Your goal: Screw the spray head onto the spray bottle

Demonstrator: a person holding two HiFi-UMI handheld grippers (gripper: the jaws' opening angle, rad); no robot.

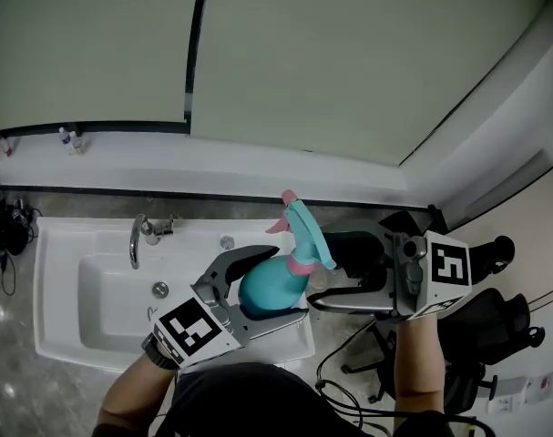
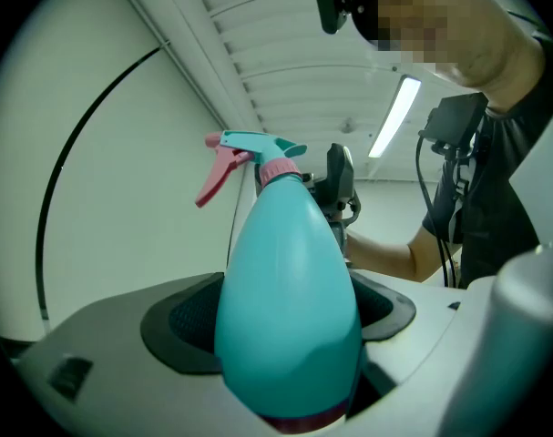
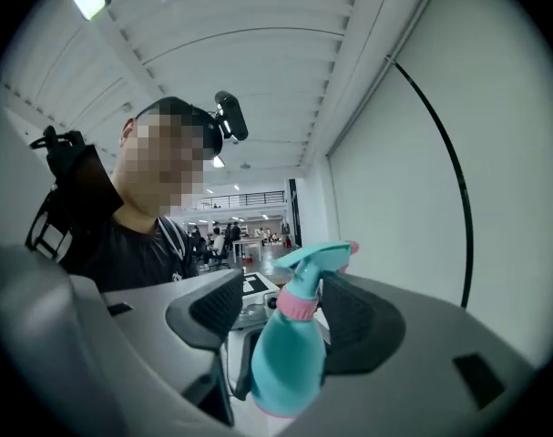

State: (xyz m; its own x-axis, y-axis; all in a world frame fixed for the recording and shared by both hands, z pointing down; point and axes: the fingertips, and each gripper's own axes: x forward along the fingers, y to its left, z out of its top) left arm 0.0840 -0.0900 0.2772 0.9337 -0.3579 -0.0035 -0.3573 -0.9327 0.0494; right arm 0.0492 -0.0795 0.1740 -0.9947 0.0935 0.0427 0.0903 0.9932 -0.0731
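A teal spray bottle [image 1: 269, 285] is held above the right end of a white sink, tilted up and to the right. Its teal spray head [image 1: 305, 228] with a pink trigger sits on the neck over a pink collar [image 1: 302, 264]. My left gripper [image 1: 281, 283] is shut on the bottle's body [image 2: 290, 299], one jaw on each side. My right gripper [image 1: 335, 276] comes in from the right. In the right gripper view its jaws straddle the neck and collar [image 3: 299, 306], with a gap between the left pad [image 3: 212, 308] and the collar, so it is open.
The white sink [image 1: 66, 271] with a chrome faucet [image 1: 138, 238] lies below and to the left. A black office chair [image 1: 495, 317] and cables stand on the floor at the right. Two small bottles [image 1: 71, 139] stand on the ledge by the wall.
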